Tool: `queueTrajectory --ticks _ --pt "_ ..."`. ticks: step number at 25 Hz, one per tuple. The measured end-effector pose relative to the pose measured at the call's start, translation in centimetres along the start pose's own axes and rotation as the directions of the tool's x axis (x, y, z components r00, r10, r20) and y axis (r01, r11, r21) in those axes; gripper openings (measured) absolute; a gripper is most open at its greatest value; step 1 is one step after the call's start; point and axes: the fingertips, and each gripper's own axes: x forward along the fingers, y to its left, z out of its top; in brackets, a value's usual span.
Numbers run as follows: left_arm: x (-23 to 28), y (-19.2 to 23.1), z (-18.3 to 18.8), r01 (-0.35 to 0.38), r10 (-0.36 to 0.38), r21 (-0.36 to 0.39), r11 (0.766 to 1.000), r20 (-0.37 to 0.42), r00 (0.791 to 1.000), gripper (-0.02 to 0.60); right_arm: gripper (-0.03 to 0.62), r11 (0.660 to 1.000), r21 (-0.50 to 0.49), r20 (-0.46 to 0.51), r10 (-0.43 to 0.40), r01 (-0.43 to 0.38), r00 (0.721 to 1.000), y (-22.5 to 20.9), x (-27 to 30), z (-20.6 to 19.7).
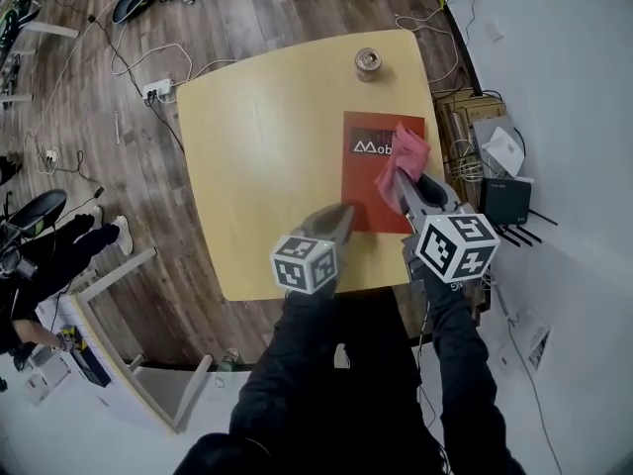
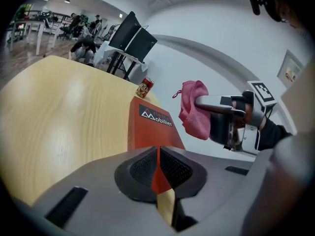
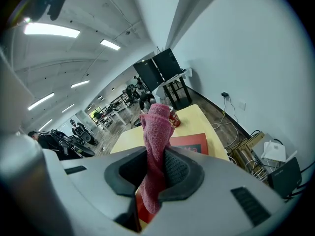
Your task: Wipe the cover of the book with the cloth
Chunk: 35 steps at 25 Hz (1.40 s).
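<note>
A red book (image 1: 368, 186) lies flat on the right side of the wooden tabletop (image 1: 267, 146), with its white-lettered cover facing up and its right edge close to the tabletop's right edge. The right gripper (image 1: 404, 188) reaches in over the book's right half. Its jaws are clamped on a pink cloth (image 1: 407, 154), which is bunched between the pads and sticks out past the tips. The cloth sits over the book's far right corner. In the left gripper view it seems to hang a little above the cover, though I cannot tell whether it touches. The left gripper (image 1: 343, 215) is at the book's near left corner with its tips over the cover's edge. Its jaws are drawn together to a thin slit with nothing between them. A can (image 1: 369, 63) stands upright near the far edge of the tabletop, well apart from the book.
</note>
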Motion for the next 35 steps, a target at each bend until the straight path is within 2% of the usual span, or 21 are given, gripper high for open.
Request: queueTrajectory --ticks 3,9,14,18,24,31,35 --pt "0.8 -0.6 0.1 0.086 -0.087 -0.040 0.996 -0.016 0.996 0.043 0.080 1.000 0.007 -0.002 0.010 -0.010 1.000 -0.3 1.3 0.2" --pt "2.0 -1.5 -0.3 0.189 -0.194 -0.068 0.980 -0.072 0.978 0.041 0.080 0.997 0.036 -0.016 0.069 -0.069 0.997 0.1 4.2 0.7" --pt "3.2 -1.9 -1.9 0.232 -0.246 -0.120 0.965 -0.118 0.962 0.041 0.080 0.987 0.093 -0.060 0.134 -0.128 0.989 -0.1 6.9 -0.1" --pt "3.7 -1.7 -2.2 0.232 -0.249 -0.126 0.965 -0.143 0.958 0.037 0.080 0.974 0.126 -0.089 0.200 -0.188 0.976 0.2 9.0 -0.4" --pt "4.1 -1.3 -2.3 0.188 -0.204 -0.101 0.977 -0.193 0.960 0.034 0.080 0.955 0.172 -0.122 0.265 -0.243 0.956 0.7 11.6 -0.3" --pt "4.3 -1.4 -2.7 0.156 -0.171 -0.079 0.985 -0.231 0.958 0.034 0.080 0.958 0.171 -0.180 0.258 -0.229 0.949 0.1 13.1 -1.7" --pt "4.5 -1.6 -2.8 0.151 -0.164 -0.075 0.986 -0.238 0.957 0.034 0.080 0.968 0.153 -0.196 0.226 -0.198 0.954 -0.5 13.3 -2.0"
